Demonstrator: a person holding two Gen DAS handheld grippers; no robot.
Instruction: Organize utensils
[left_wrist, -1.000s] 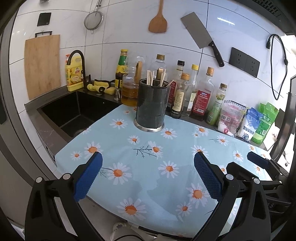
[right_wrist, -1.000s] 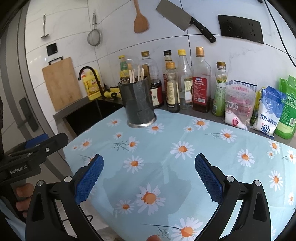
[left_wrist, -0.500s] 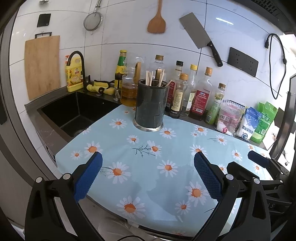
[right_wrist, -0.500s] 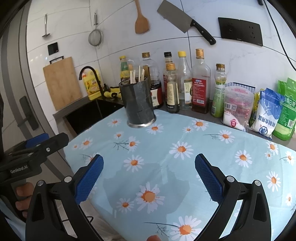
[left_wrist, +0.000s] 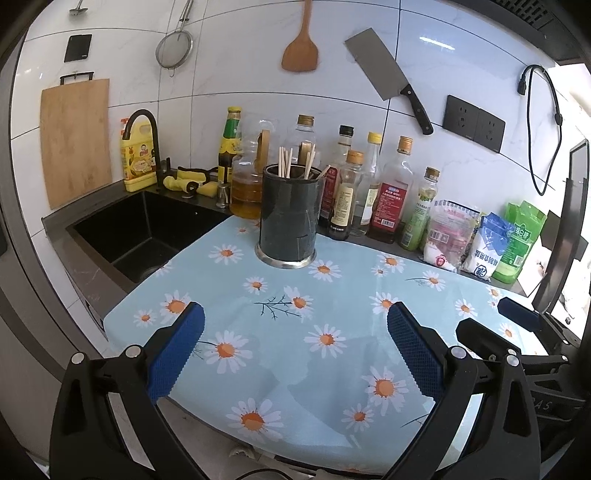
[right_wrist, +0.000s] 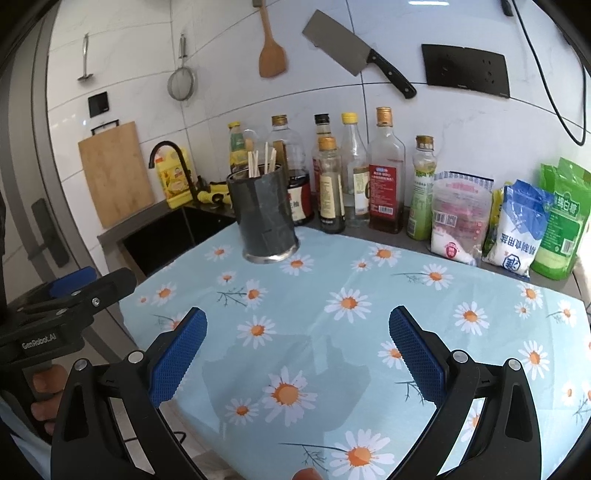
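Sink (left_wrist: 136, 236): black basin at nine o'clock of the worktop, faucet (left_wrist: 142, 140) arching over it.
Left tongs (left_wrist: 295, 354): spread wide, blue pads (left_wrist: 173, 354) gripping nothing, hovering over the near edge of the daisy cloth (left_wrist: 332, 314).
Utensil holder (left_wrist: 288, 218): dark cylinder standing upright at twelve o'clock on the cloth, chopsticks (left_wrist: 285, 161) poking out of the top.
Bottles (left_wrist: 388, 192): lined up along the wall just behind the holder, toward one o'clock.
Right tongs (right_wrist: 297, 354): jaws wide apart too, holding nothing, above the cloth.
Bags (right_wrist: 517, 229): packets at two o'clock against the wall.
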